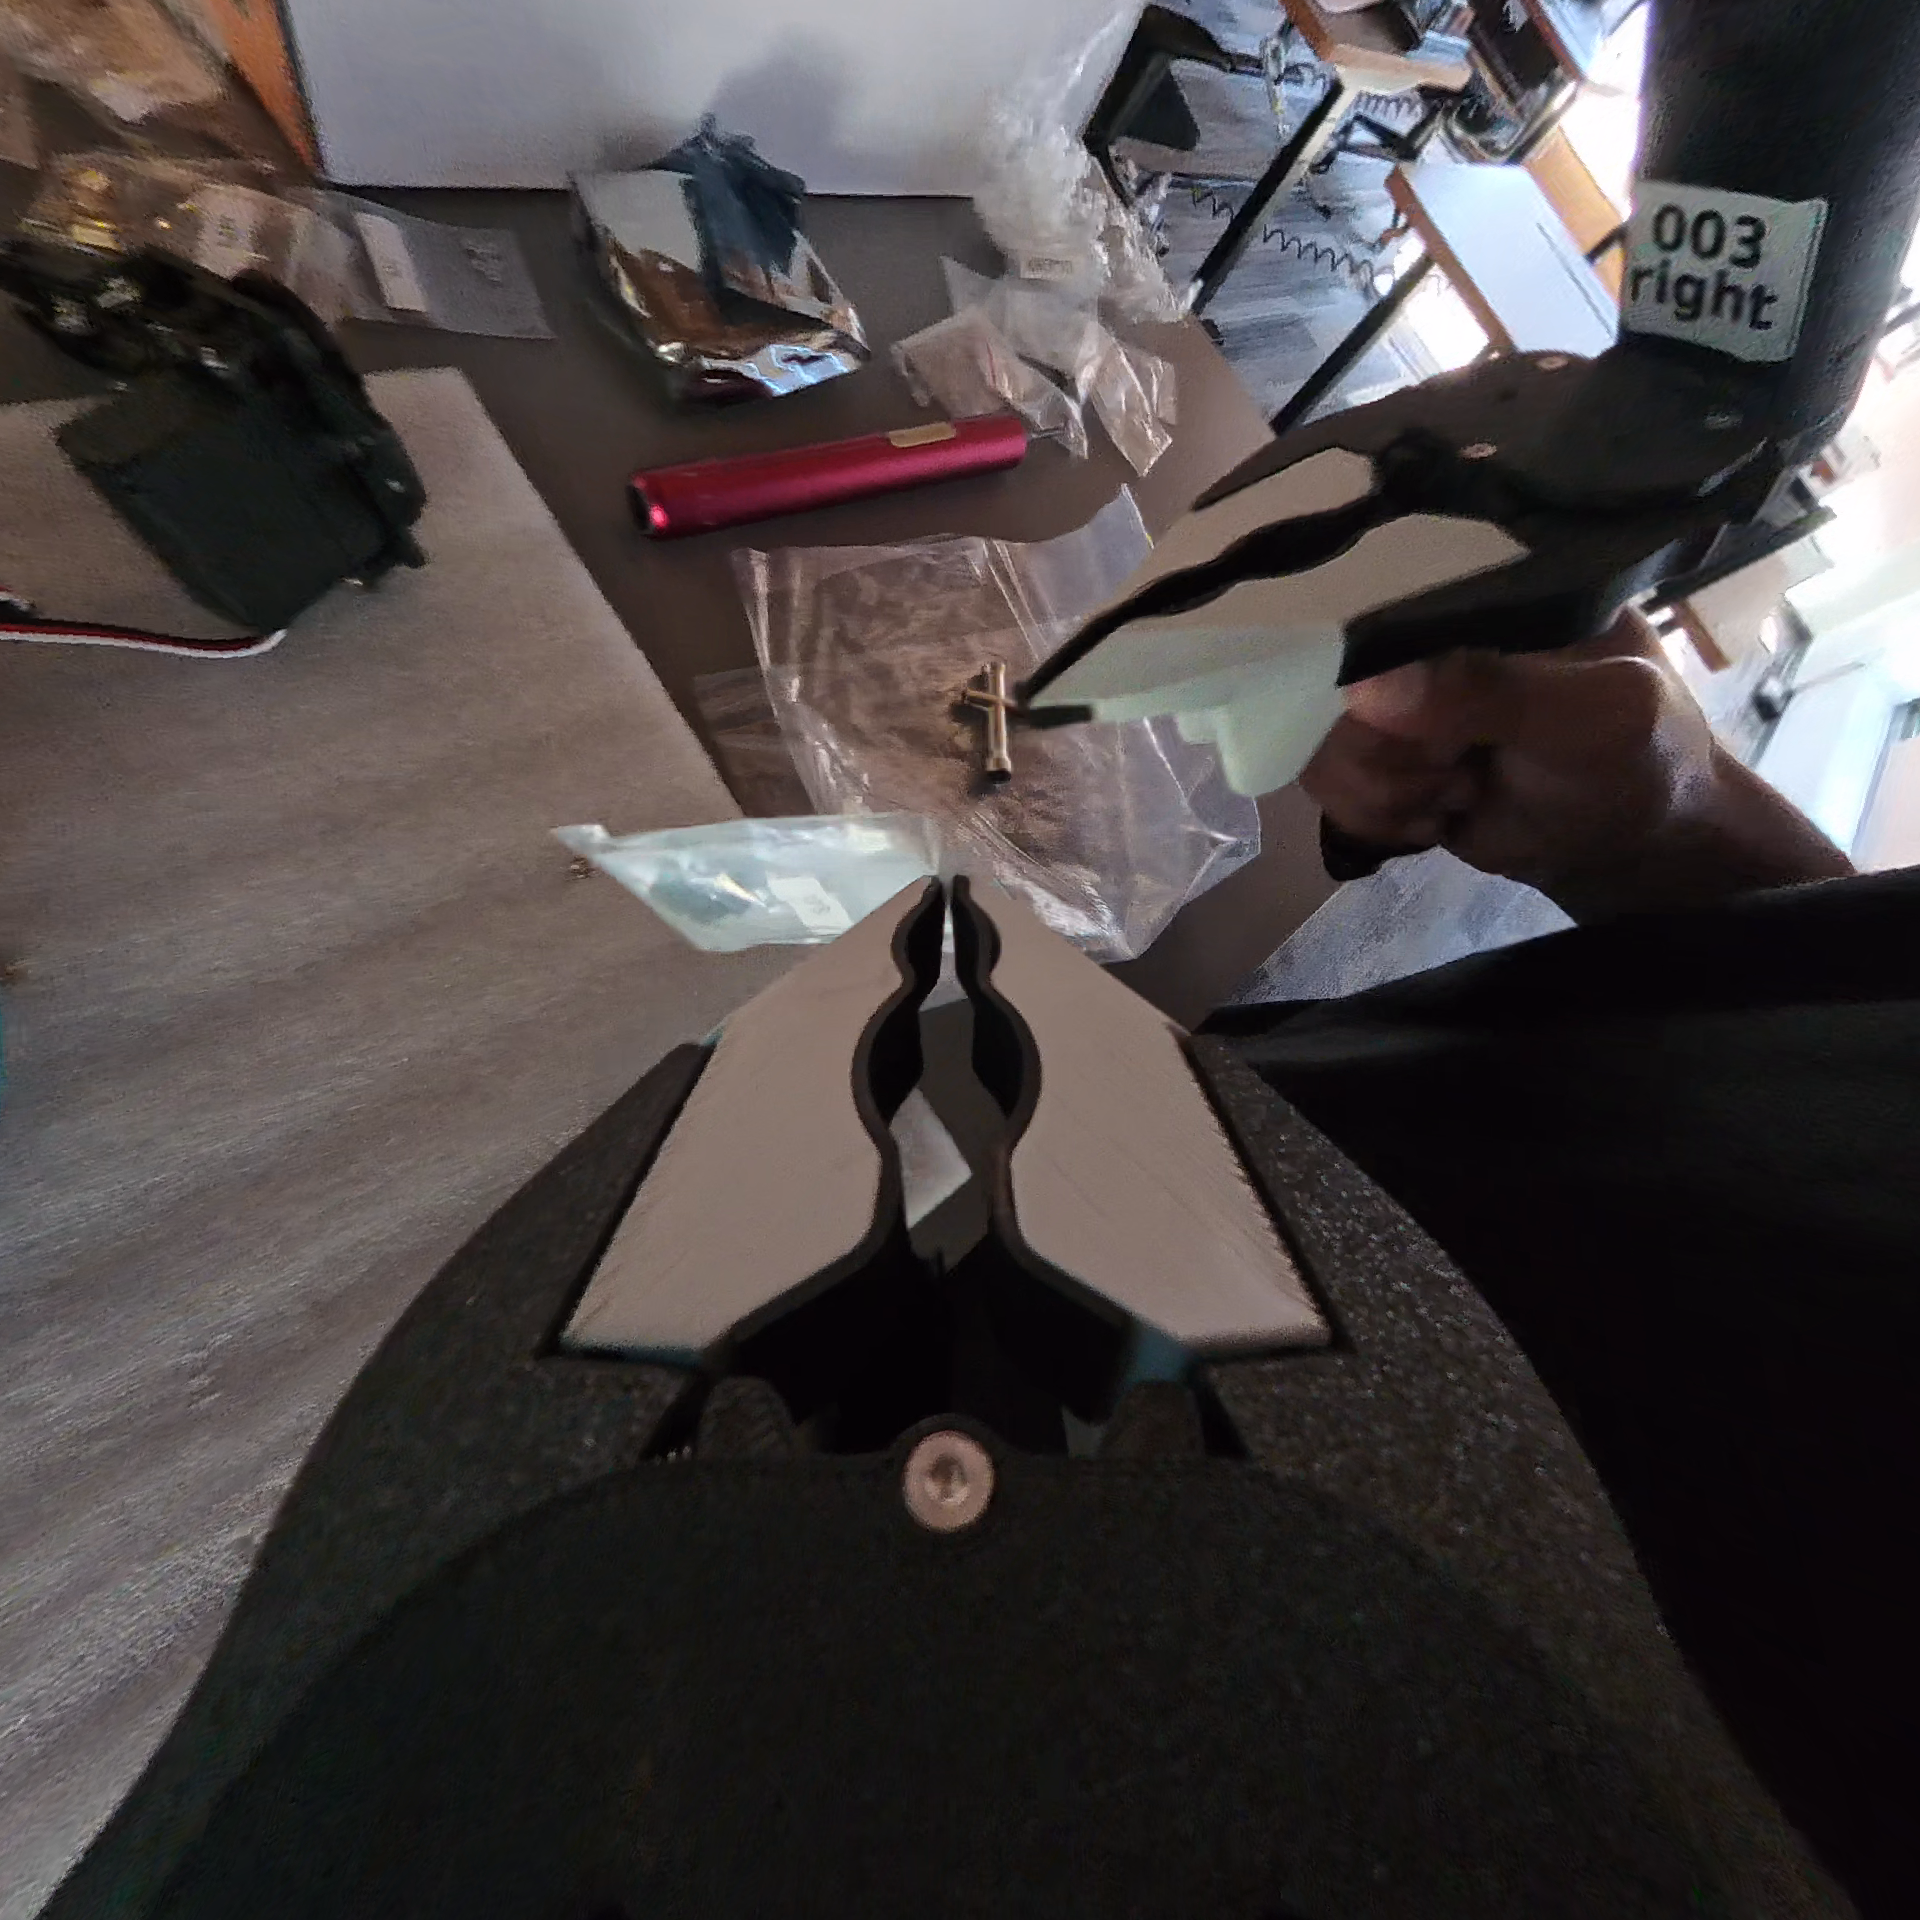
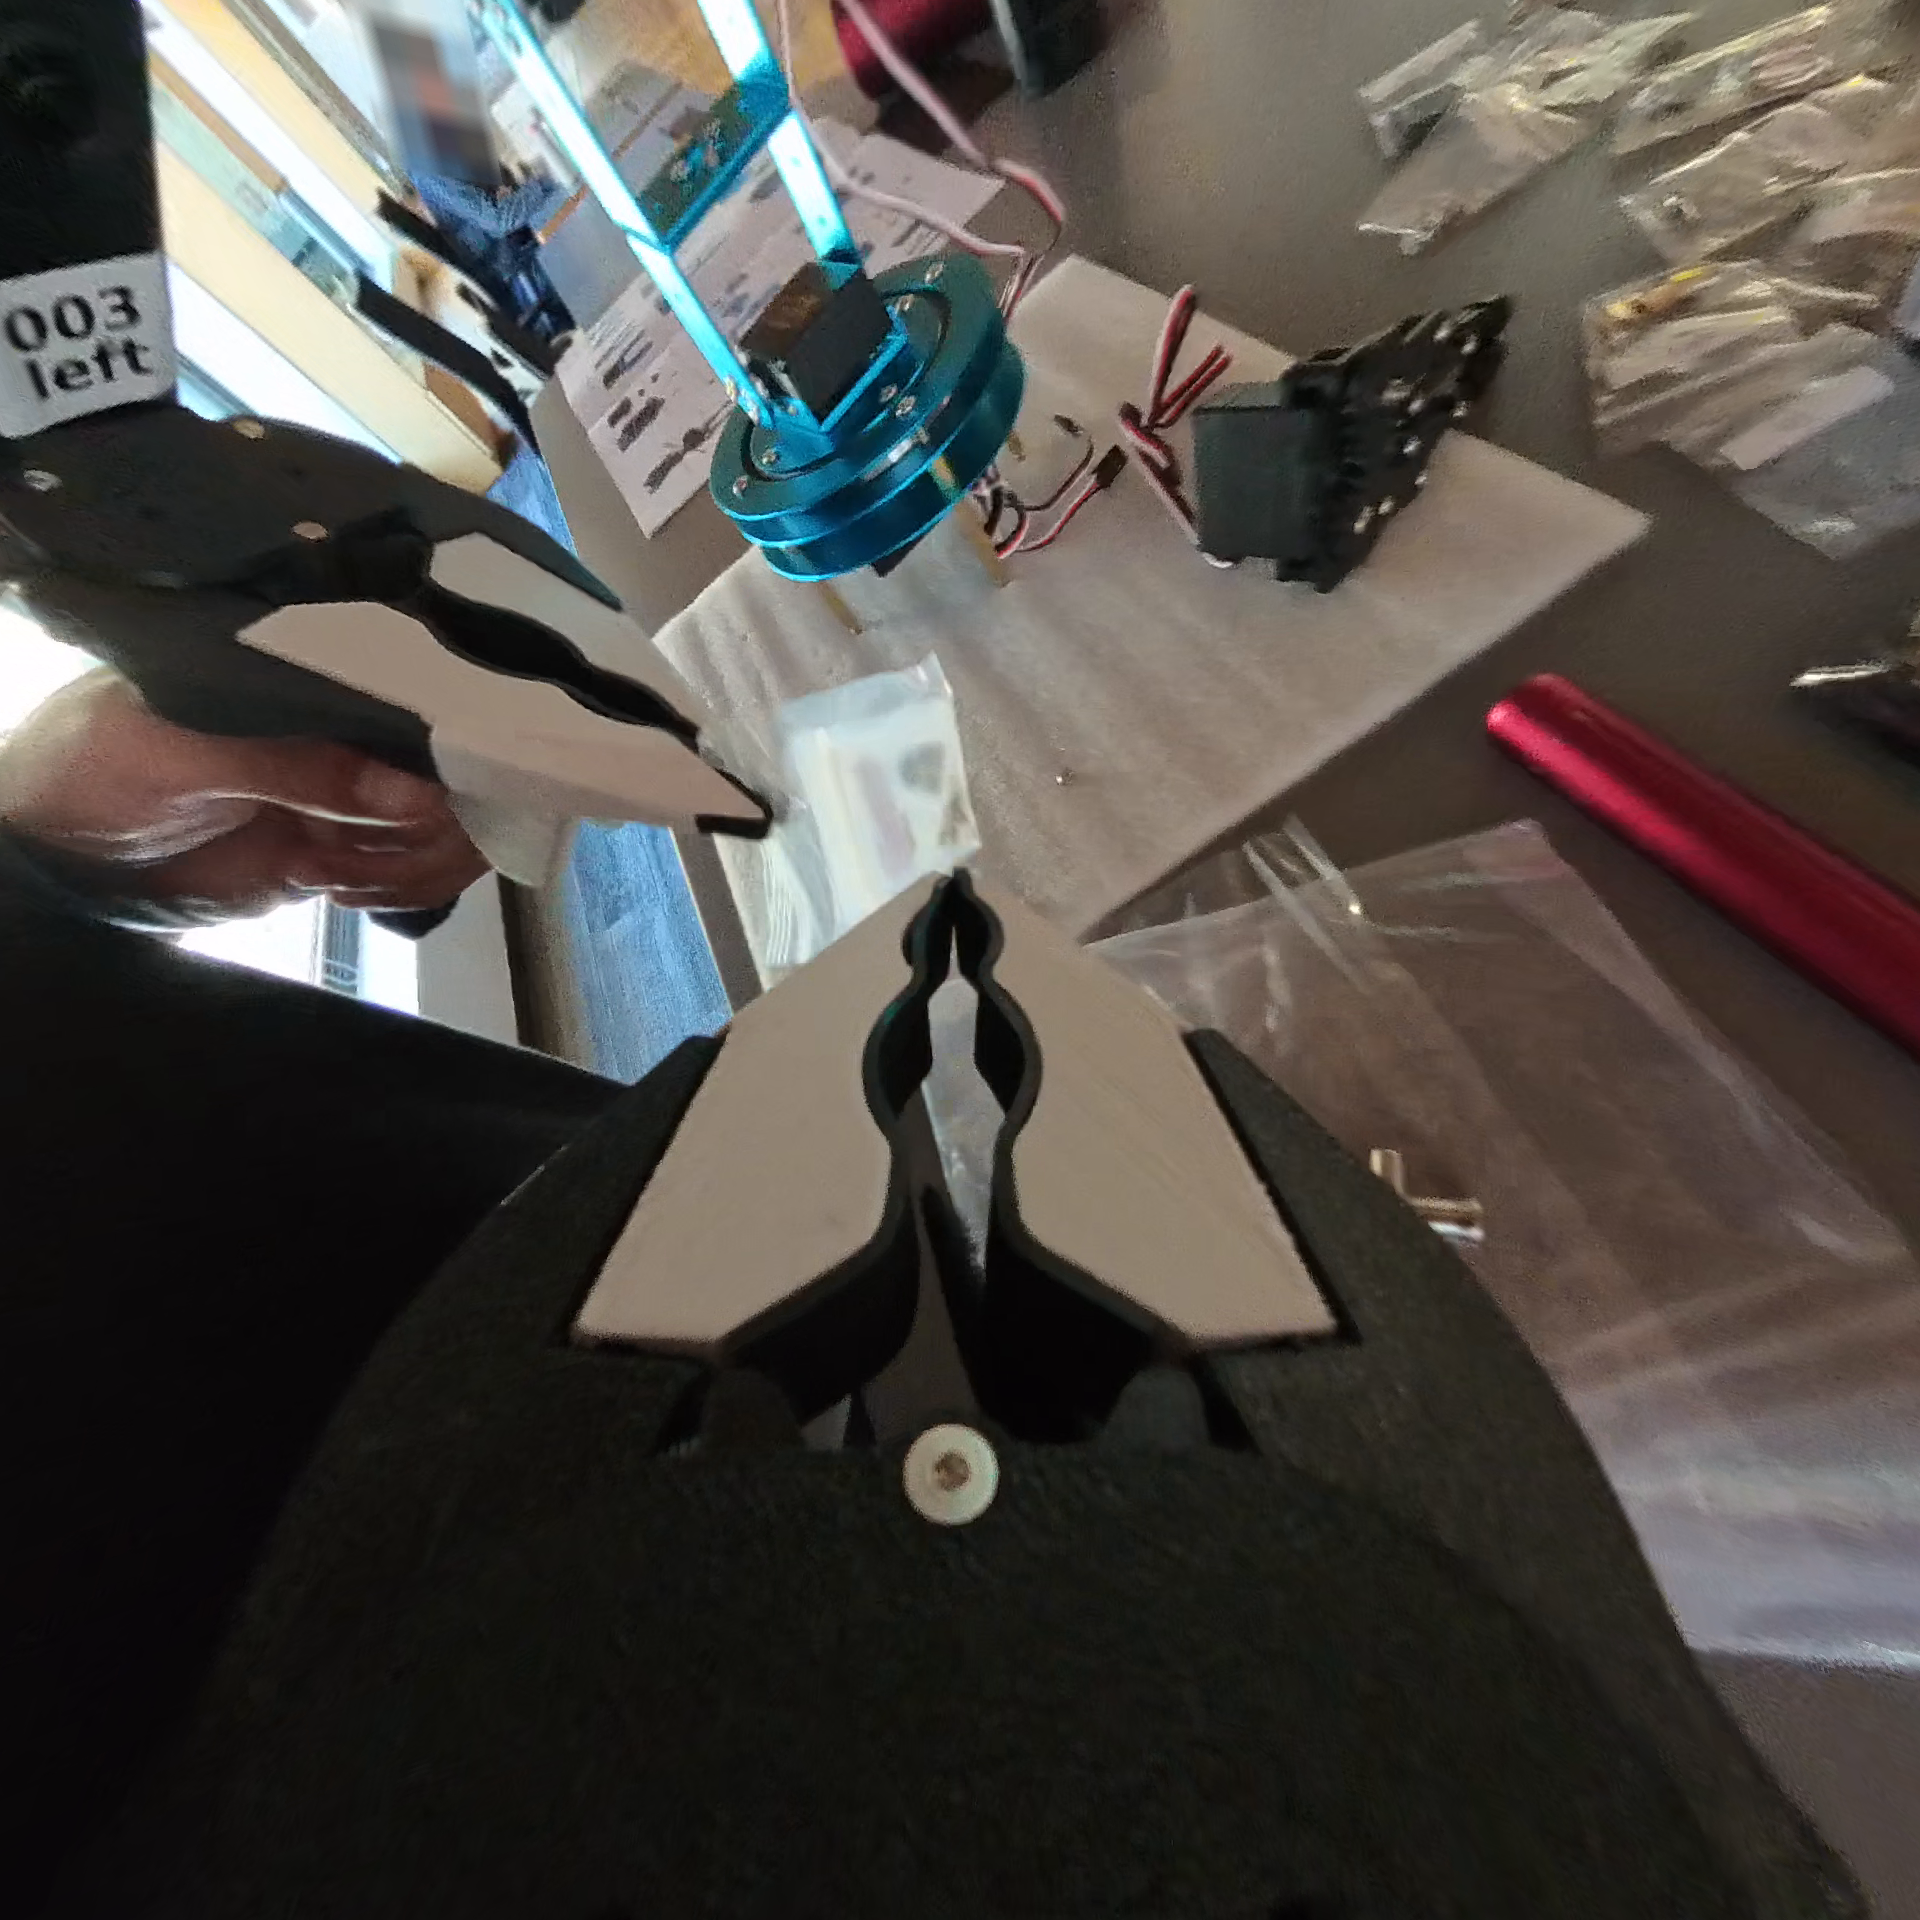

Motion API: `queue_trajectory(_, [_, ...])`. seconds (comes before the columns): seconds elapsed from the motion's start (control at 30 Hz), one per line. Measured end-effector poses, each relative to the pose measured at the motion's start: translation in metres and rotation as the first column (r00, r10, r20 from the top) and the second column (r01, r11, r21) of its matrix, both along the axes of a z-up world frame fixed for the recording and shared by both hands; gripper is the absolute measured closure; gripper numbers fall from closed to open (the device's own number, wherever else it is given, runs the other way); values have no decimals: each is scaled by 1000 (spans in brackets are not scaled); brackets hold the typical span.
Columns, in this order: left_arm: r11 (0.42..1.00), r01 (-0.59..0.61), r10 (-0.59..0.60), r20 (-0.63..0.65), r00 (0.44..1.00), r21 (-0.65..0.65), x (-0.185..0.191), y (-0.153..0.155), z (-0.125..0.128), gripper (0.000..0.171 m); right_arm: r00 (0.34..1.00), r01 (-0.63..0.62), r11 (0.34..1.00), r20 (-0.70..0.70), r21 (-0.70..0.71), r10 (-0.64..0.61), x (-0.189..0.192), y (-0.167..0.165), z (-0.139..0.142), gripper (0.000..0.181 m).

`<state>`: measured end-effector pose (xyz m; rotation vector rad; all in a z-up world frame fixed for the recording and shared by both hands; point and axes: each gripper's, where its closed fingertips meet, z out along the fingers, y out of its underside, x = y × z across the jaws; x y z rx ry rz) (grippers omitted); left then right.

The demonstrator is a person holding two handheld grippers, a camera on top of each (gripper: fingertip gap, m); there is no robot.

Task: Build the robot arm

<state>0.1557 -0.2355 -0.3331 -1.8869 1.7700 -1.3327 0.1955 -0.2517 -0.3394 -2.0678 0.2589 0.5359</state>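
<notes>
My left gripper [image 1: 948,888] is shut on the corner of a small clear bag [image 1: 727,883] with small parts and a white label inside, and holds it above the grey foam mat [image 1: 312,935]. In the right wrist view the left gripper [image 2: 743,816] pinches the same bag [image 2: 883,769] at its edge. My right gripper [image 2: 954,883] is shut, with its tips just below the bag's lower corner. In the left wrist view the right gripper [image 1: 1044,704] hovers over a metal cross wrench [image 1: 992,727] that lies on a large clear bag [image 1: 1091,862].
A red metal tube [image 1: 831,473] lies beyond the large bag. A blue turntable base with upright blue plates [image 2: 873,457] and a black servo bracket [image 2: 1340,457] with wires stand on the mat. A silver foil bag [image 1: 717,301] and several small parts bags [image 2: 1714,208] lie farther back. Spacing between my two grippers at the tips: around 5 cm.
</notes>
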Motion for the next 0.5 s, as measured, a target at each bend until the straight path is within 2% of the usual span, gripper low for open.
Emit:
queue_trajectory(0.07, [999, -19, 19, 3, 1000, -45, -1, 6, 2, 171, 1000, -15, 1000, 9, 18, 15, 4, -7, 7, 181])
queue_trajectory(0.17, [994, -10, 11, 12, 1000, -112, 0, 2, 6, 171, 987, -157, 984, -27, 78, 160, -23, -9, 24, 181])
queue_trajectory(0.2, [989, -3, 6, 23, 1000, -148, 2, -2, 10, 171, 979, -197, 976, -38, 89, 201, -33, -8, 27, 176])
queue_trajectory(0.23, [983, 5, 1, 32, 999, -186, 3, -6, 13, 171, 967, -244, 967, -60, 78, 248, -43, -7, 27, 154])
queue_trajectory(0.27, [976, 9, -1, 40, 999, -218, 4, -8, 16, 171, 953, -287, 956, -78, 64, 292, -52, -7, 25, 151])
queue_trajectory(0.37, [964, 11, 4, 55, 998, -265, 5, -8, 20, 171, 951, -292, 951, -69, 102, 300, -53, -3, 30, 159])
queue_trajectory(0.5, [951, 27, -7, 65, 998, -308, 3, -9, 25, 171, 951, -260, 953, -131, 157, 281, -43, -1, 40, 157])
